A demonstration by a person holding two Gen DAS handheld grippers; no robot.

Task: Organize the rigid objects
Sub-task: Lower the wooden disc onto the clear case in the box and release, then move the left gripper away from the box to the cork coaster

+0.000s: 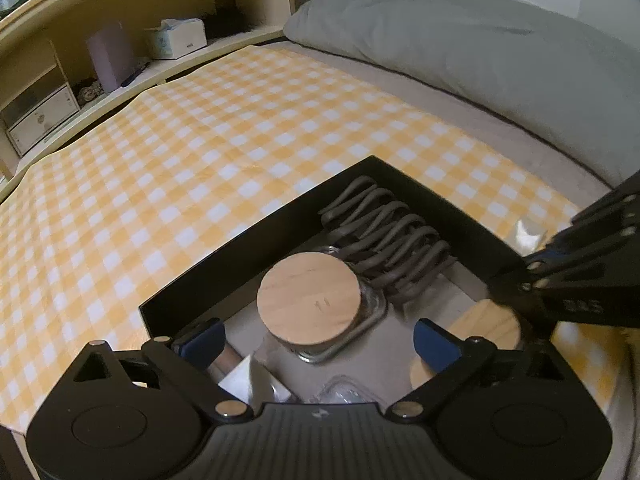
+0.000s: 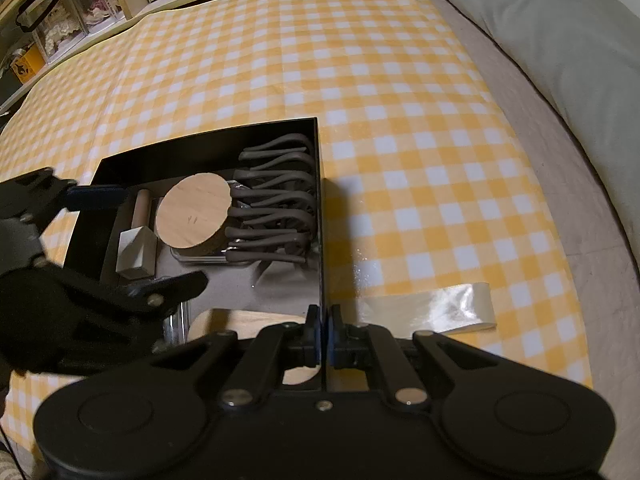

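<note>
A black open box sits on a yellow checked cloth. Inside stand a glass jar with a round wooden lid, a dark wire rack, a white block and a small wooden cylinder. A second wooden lid lies at the box's near right. My left gripper is open above the box, its fingers either side of the jar. My right gripper is shut on the box's right wall.
A strip of clear tape lies on the cloth right of the box. A grey pillow lies along the far right. Shelves with a tissue box and small drawers stand behind the cloth.
</note>
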